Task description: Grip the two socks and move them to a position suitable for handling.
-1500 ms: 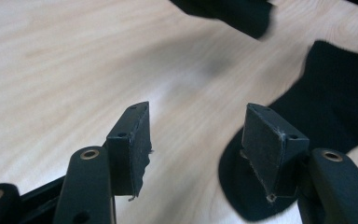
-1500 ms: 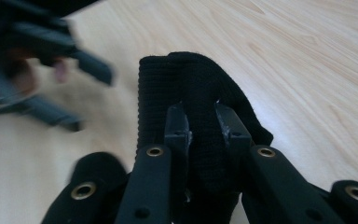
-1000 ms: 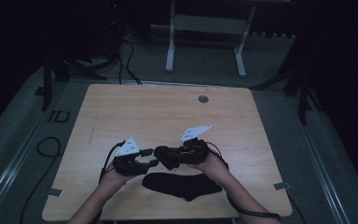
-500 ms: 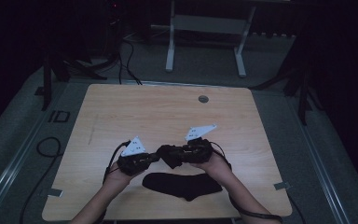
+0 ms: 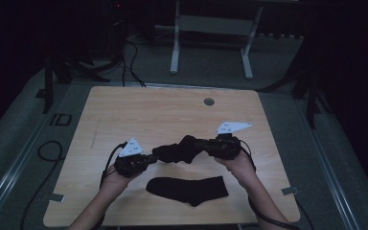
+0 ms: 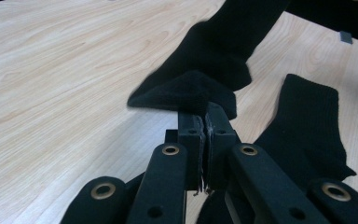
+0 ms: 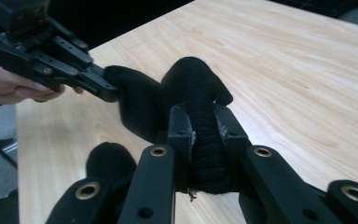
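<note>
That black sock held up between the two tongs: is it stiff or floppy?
Probably floppy: the held sock sags and bunches between the left tongs and right tongs. Likely light, since pinched edges carry it. Unlikely to roll; the other sock lies flat on the table.

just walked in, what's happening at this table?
A person is working with two black socks on a wooden table. One black sock hangs bunched between the two claws, above the tabletop: the left claw is shut on one end of it, and the right claw is clamped on the other end. The second sock lies flat on the table near the person's edge, in front of the hands, untouched.
</note>
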